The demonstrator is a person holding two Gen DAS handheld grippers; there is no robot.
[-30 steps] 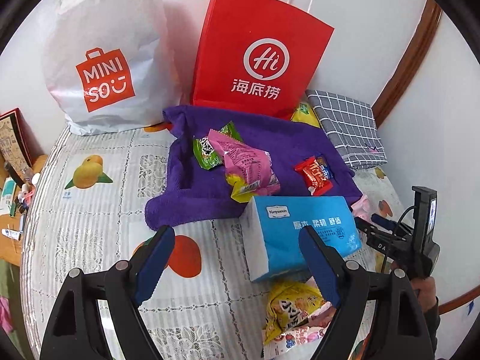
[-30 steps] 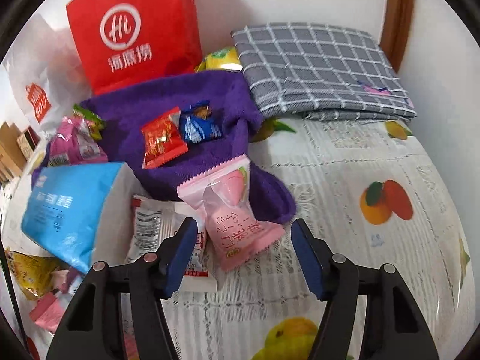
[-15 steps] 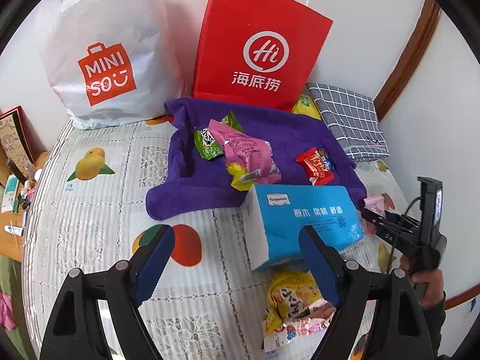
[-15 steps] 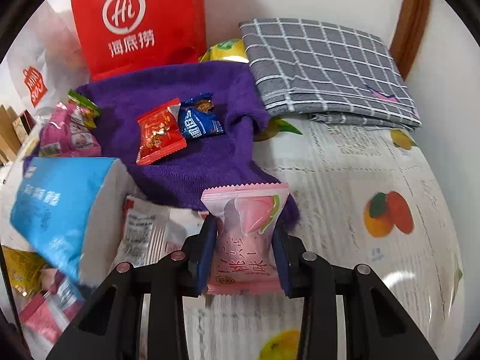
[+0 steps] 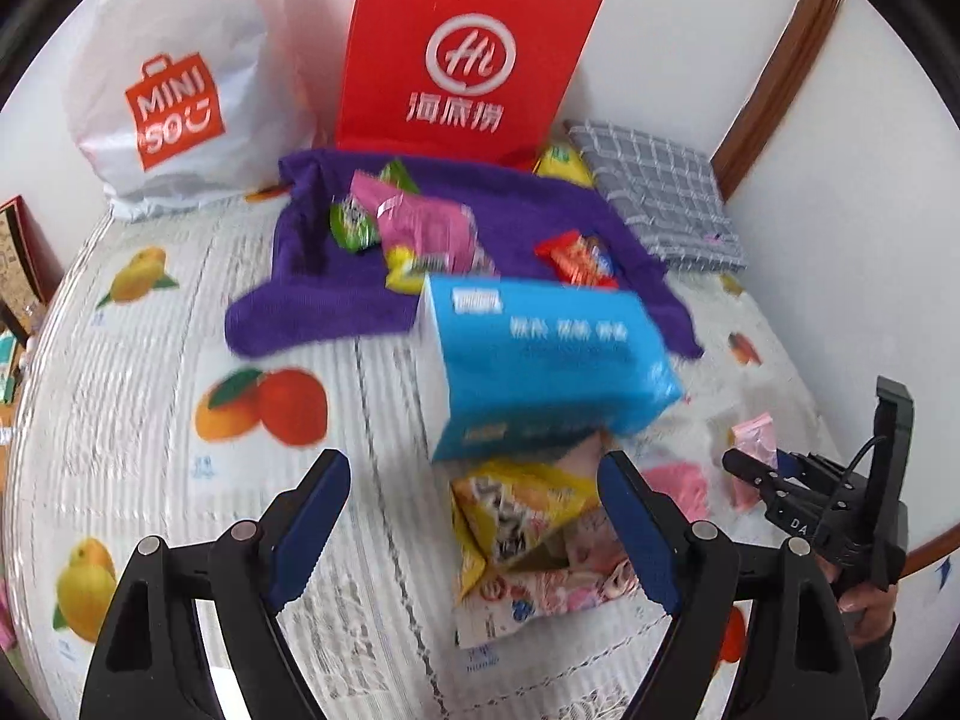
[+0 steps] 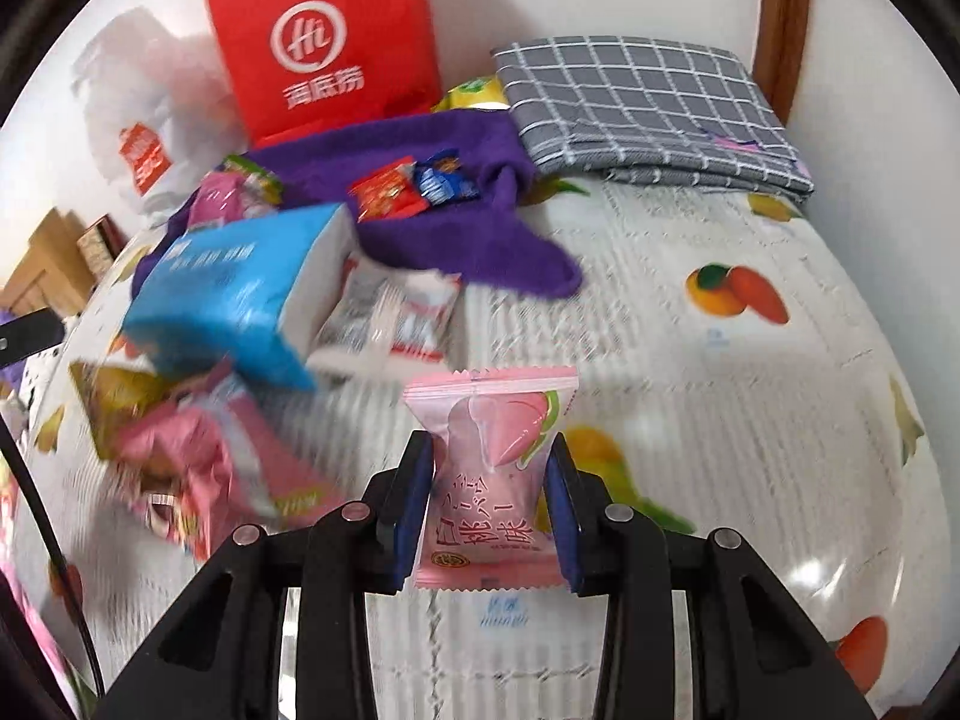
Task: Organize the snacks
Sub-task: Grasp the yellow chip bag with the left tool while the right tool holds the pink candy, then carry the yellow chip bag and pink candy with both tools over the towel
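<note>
Surface: a fruit-print tablecloth (image 6: pixel 750 432) is spread wall to wall.
Landmark: purple towel (image 5: pixel 480 210).
Behind the towel: a red paper bag (image 5: pixel 462 54) is stood against the white wall.
Right gripper (image 6: pixel 489 498): clamped on a pink peach snack packet (image 6: pixel 489 468).
Left gripper (image 5: pixel 474 516): held wide apart, nothing gripped.

"MINISO" stands on the white plastic bag (image 5: pixel 180 90), and "Hi" on the red paper bag (image 5: pixel 462 54).

Blue tissue pack (image 5: pixel 540 360) motion-blurred, print unreadable; it covers part of the yellow snack bag (image 5: pixel 516 510) and the white-red sachet (image 6: pixel 390 318). Pink wrappers (image 6: pixel 198 468) smeared, labels illegible. Yellow packet (image 6: pixel 474 93) mostly hidden behind purple towel (image 6: pixel 456 144). White Miniso bag (image 6: pixel 144 120) blurred near frame edge. Red bag (image 5: pixel 462 54) top cut off.
</note>
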